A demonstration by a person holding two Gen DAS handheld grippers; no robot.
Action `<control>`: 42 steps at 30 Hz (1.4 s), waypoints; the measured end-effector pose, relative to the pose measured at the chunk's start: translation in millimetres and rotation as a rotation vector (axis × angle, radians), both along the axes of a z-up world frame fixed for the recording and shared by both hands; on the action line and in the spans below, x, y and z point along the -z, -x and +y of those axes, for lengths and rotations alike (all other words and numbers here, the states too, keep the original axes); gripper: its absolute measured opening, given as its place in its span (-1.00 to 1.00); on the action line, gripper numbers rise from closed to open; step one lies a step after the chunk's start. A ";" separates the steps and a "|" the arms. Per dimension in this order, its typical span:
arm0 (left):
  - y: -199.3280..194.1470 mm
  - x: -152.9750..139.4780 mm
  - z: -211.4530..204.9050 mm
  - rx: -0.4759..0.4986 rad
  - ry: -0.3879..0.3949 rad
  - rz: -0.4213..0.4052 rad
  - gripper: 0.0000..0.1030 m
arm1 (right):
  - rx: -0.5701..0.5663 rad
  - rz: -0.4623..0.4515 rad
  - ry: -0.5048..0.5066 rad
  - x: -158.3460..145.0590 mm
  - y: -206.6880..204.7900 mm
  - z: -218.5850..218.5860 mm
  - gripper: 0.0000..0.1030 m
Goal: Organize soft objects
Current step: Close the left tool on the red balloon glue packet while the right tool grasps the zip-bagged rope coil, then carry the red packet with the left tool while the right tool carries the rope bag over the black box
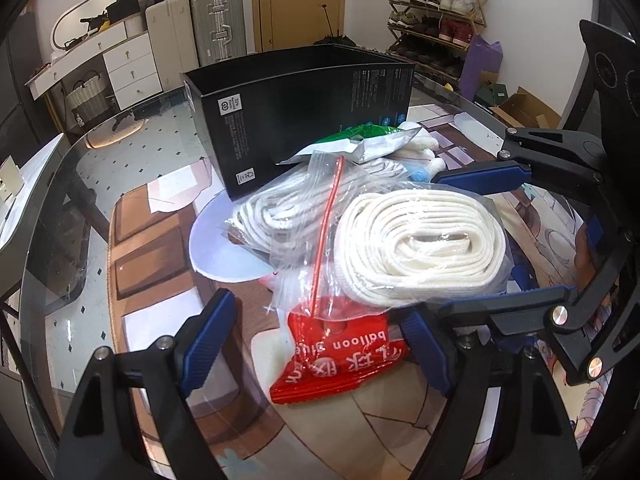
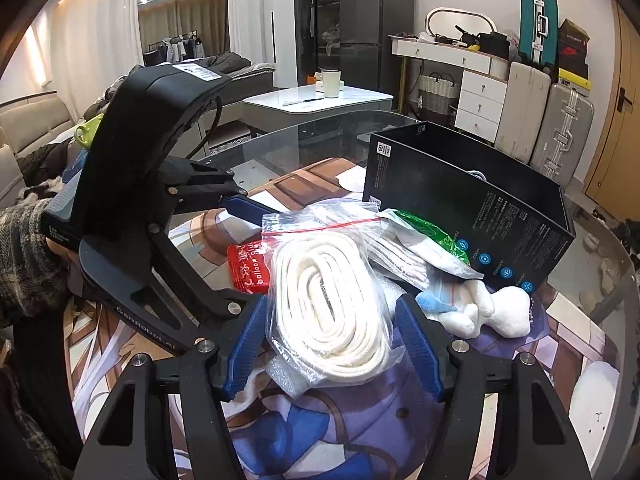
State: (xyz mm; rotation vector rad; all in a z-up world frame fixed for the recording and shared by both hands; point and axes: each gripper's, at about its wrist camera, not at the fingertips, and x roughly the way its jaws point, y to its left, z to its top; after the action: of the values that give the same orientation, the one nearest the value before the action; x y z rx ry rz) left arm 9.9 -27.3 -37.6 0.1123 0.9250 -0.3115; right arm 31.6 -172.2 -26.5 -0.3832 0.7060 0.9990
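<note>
a pile of soft things lies on the printed mat (image 1: 160,240) that covers the glass table (image 1: 52,216), heaped against the near wall of an open black box (image 1: 304,120) standing upright toward the table's far edge. the biggest item is a coil of white rope in a clear bag (image 2: 332,304), on top of the pile. the right gripper (image 2: 336,344) straddles this bag, one blue pad just beside each side of it; whether the pads press the plastic or only flank it cannot be told. beside it lies a second clear zip bag (image 1: 280,208) with a red seal strip, holding thinner white cord. a red balloon glue packet (image 1: 340,356) sticks out from under the pile toward the table's near edge, and the left gripper (image 1: 320,340) stands spread wide around it, its pads apart from the packet. behind the rope, against the box, sit a green and white pouch (image 2: 432,244) and a white plush toy (image 2: 500,312).
</note>
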 end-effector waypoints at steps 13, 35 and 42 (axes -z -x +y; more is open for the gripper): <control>3.1 -3.4 3.2 -0.033 -0.001 -0.025 -0.12 | 0.007 -0.015 0.038 1.9 1.6 6.1 -0.12; 21.9 -20.3 5.8 -0.078 -0.015 -0.051 -0.19 | 0.046 -0.005 -0.017 -16.9 13.3 -30.4 -0.17; 24.8 -32.0 1.2 -0.083 -0.025 -0.071 -0.20 | 0.059 -0.009 -0.058 -30.1 21.3 -42.6 -0.17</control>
State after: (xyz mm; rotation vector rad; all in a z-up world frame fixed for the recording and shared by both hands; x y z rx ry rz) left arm -14.8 -26.0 -5.6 0.1070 0.8604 -0.2176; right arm 10.3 -214.8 3.6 -0.3144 0.6746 0.9593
